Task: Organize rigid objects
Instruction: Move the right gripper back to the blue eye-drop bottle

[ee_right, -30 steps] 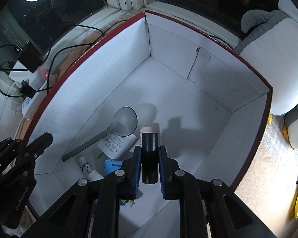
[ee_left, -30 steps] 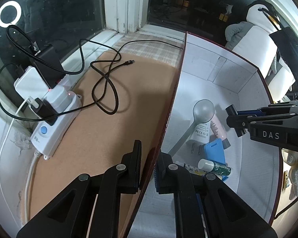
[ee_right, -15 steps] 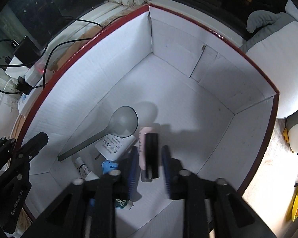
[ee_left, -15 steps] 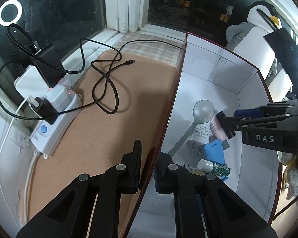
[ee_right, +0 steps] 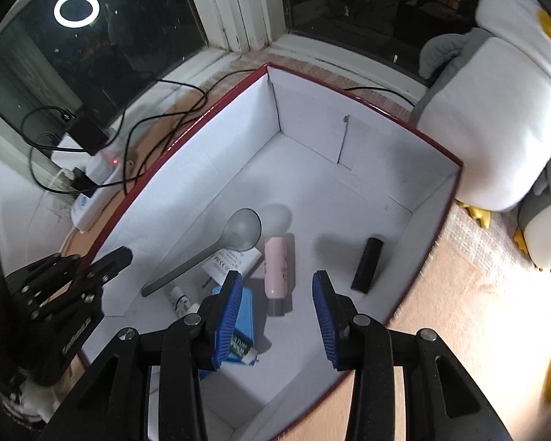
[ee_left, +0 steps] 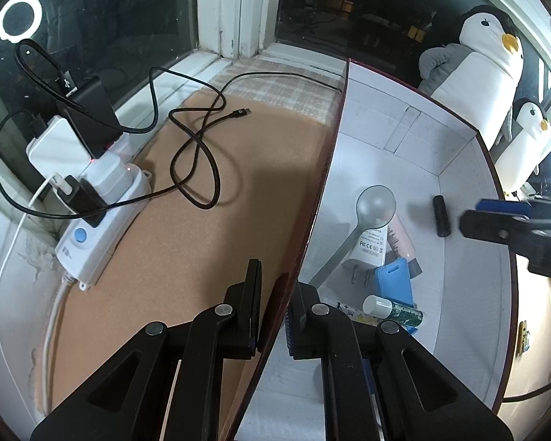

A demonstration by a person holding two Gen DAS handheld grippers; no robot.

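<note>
R gripper [ee_right: 277, 312] jaws apart, nothing between pads, above box [ee_right: 209, 117] floor. Black cylinder [ee_right: 367, 264] lies free inside, just R of pink tube [ee_right: 277, 268]. L gripper [ee_left: 275, 308] clamped on box's red wall. Only L view shows USB-C cable tip [ee_left: 240, 112].

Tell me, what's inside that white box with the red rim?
Inside the box lie a grey spoon, a white charger partly under it, a pink tube, a black cylinder, a blue case and a white-capped tube. Whatever lies under the case is covered.
</note>
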